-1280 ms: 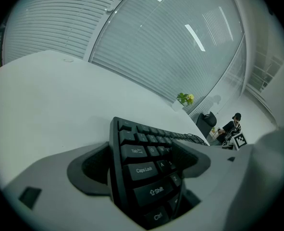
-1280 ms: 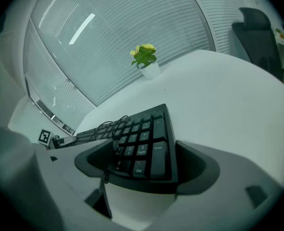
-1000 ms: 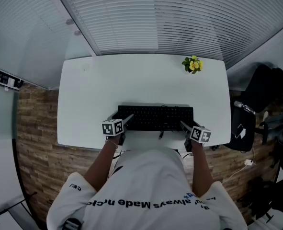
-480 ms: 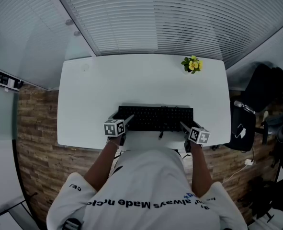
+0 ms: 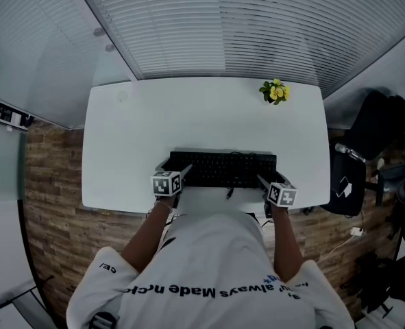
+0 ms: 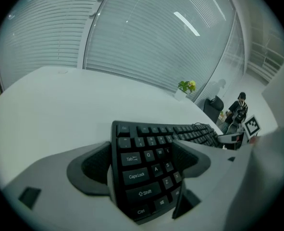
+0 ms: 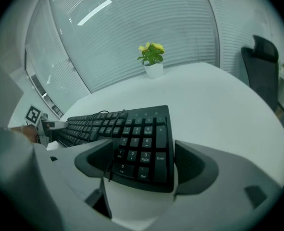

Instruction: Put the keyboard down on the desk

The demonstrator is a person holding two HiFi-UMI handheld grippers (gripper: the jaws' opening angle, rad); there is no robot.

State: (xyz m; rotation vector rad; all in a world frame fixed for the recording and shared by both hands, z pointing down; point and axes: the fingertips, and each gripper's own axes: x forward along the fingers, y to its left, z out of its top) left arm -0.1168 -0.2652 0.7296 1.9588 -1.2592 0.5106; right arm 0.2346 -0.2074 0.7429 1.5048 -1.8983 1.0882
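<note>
Left gripper view first: see the left gripper clamped on the Caps Lock end of the black keyboard, one jaw against each long edge. In the right gripper view, find the right gripper closed likewise on the number-pad end. Cannot tell from either view whether the keyboard's underside already meets the desk; judged very low, lying crosswise just in from the near edge, in front of the person. To finish well, lower both ends together and level, so as not to land one corner first. Wait for full rest before spreading the jaws, then draw both grippers straight back toward the body, to avoid dragging the keys. Mind the thin cable trailing at the keyboard's near side: keep it out from under the keyboard and off the jaws. Better to set down a little farther in, given so little desk between keyboard and near edge. Plenty of bare surface beyond and to both sides; only a small potted plant near the far right corner, well apart, and an office chair off the desk's right side.
</note>
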